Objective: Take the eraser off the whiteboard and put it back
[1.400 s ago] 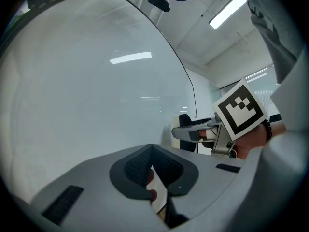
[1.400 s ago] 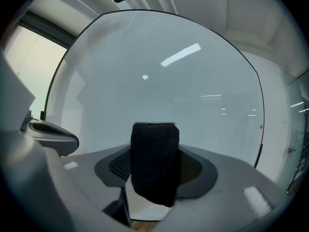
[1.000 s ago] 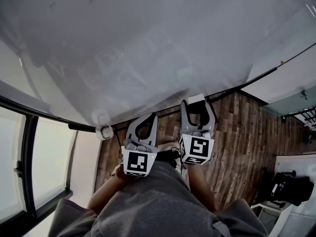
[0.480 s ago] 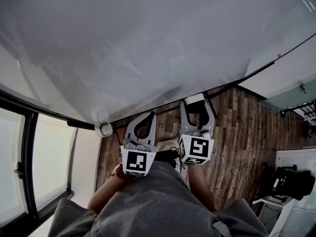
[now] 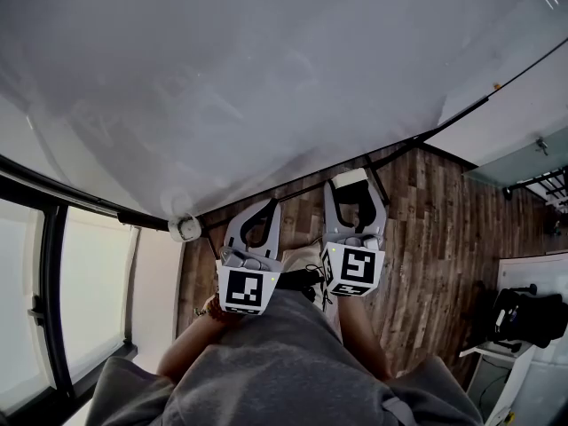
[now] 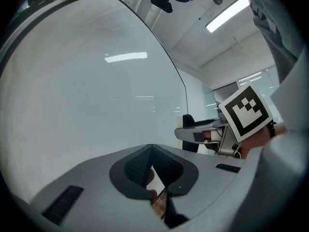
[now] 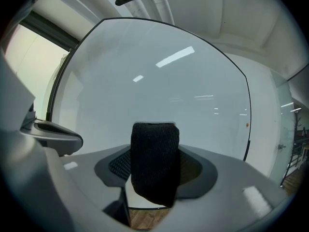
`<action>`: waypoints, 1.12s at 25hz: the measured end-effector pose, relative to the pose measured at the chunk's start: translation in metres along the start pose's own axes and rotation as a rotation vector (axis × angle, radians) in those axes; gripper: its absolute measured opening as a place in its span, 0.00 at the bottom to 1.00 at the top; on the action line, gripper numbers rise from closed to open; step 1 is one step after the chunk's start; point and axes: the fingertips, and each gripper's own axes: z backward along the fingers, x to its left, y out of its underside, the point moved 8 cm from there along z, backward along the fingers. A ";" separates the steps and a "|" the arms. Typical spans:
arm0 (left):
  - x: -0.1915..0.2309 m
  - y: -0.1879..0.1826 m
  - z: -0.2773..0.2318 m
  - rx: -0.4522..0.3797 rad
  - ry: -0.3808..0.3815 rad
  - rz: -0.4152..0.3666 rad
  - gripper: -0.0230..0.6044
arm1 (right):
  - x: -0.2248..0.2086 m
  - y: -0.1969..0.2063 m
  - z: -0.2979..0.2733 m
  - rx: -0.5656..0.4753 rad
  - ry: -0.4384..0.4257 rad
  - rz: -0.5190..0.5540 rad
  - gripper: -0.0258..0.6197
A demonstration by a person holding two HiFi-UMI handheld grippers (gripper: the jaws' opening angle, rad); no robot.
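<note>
The whiteboard [image 5: 266, 78] fills the top of the head view. It also spreads wide in front of both grippers, as the left gripper view [image 6: 96, 91] and the right gripper view [image 7: 159, 76] show. My right gripper [image 5: 352, 185] is shut on the eraser [image 5: 349, 177], white-backed and just below the board's lower edge. In the right gripper view the eraser's black felt [image 7: 154, 149] stands upright between the jaws of the right gripper [image 7: 155, 167], a little way off the board. My left gripper [image 5: 265, 208] hangs beside it, its tips together in the left gripper view [image 6: 153, 151] with nothing held.
Wooden floor [image 5: 426, 229] lies below the board. A round white fitting [image 5: 186, 229] sits at the board's lower left corner, beside a dark-framed window [image 5: 53, 282]. A black bag [image 5: 525, 313] and furniture stand at the lower right. The other gripper shows in each gripper view: [image 6: 212, 134], [image 7: 50, 134].
The board's lower edge has slid up and away from the eraser in the head view, so the right gripper and eraser now sit a little clear of it. The left gripper has hardly moved.
</note>
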 end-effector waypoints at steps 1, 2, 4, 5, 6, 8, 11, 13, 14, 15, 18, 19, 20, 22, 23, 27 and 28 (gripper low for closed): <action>0.000 0.000 0.000 -0.003 0.001 -0.004 0.05 | 0.000 0.000 0.002 0.000 0.003 0.000 0.43; 0.001 0.000 -0.001 -0.008 0.002 -0.011 0.05 | 0.000 0.000 0.003 0.000 0.006 0.000 0.43; 0.000 0.000 -0.002 -0.009 0.004 -0.010 0.05 | -0.001 0.000 0.007 0.000 0.014 0.000 0.43; 0.000 0.000 -0.002 -0.007 0.005 -0.006 0.05 | -0.002 0.000 0.008 0.000 0.019 0.000 0.43; -0.001 -0.001 -0.002 -0.006 0.006 -0.002 0.05 | -0.004 -0.001 0.010 0.001 0.023 -0.001 0.43; -0.002 0.000 -0.002 -0.008 0.009 -0.008 0.05 | -0.005 -0.001 0.012 -0.002 0.030 -0.001 0.43; -0.001 0.002 -0.002 -0.006 0.010 -0.003 0.05 | -0.005 -0.001 0.015 -0.007 0.034 -0.001 0.43; 0.000 0.002 -0.003 -0.007 0.010 0.001 0.05 | -0.005 -0.001 0.017 -0.008 0.035 0.001 0.43; 0.000 0.002 -0.004 -0.009 0.012 -0.001 0.05 | -0.005 -0.002 0.018 -0.009 0.036 0.003 0.43; 0.000 0.002 -0.005 -0.012 0.014 -0.008 0.05 | -0.005 -0.002 0.019 -0.011 0.036 0.004 0.43; 0.001 0.000 -0.010 -0.029 0.017 -0.020 0.05 | -0.005 -0.004 0.023 -0.020 0.042 0.013 0.43; 0.001 -0.002 -0.011 -0.036 0.015 -0.017 0.05 | -0.006 -0.005 0.024 -0.025 0.046 0.017 0.43; 0.001 -0.004 -0.013 -0.043 0.011 -0.013 0.05 | -0.008 -0.007 0.026 -0.034 0.048 0.021 0.43; 0.002 -0.008 -0.015 -0.053 0.000 -0.004 0.05 | -0.010 -0.010 0.028 -0.051 0.052 0.029 0.43; 0.002 -0.009 -0.015 -0.054 -0.004 -0.001 0.05 | -0.011 -0.011 0.028 -0.056 0.055 0.030 0.43; 0.003 -0.003 -0.014 -0.040 -0.007 0.006 0.05 | -0.011 -0.010 0.028 -0.058 0.059 0.029 0.43; 0.003 -0.001 -0.013 -0.036 -0.008 0.007 0.05 | -0.010 -0.009 0.028 -0.058 0.059 0.029 0.43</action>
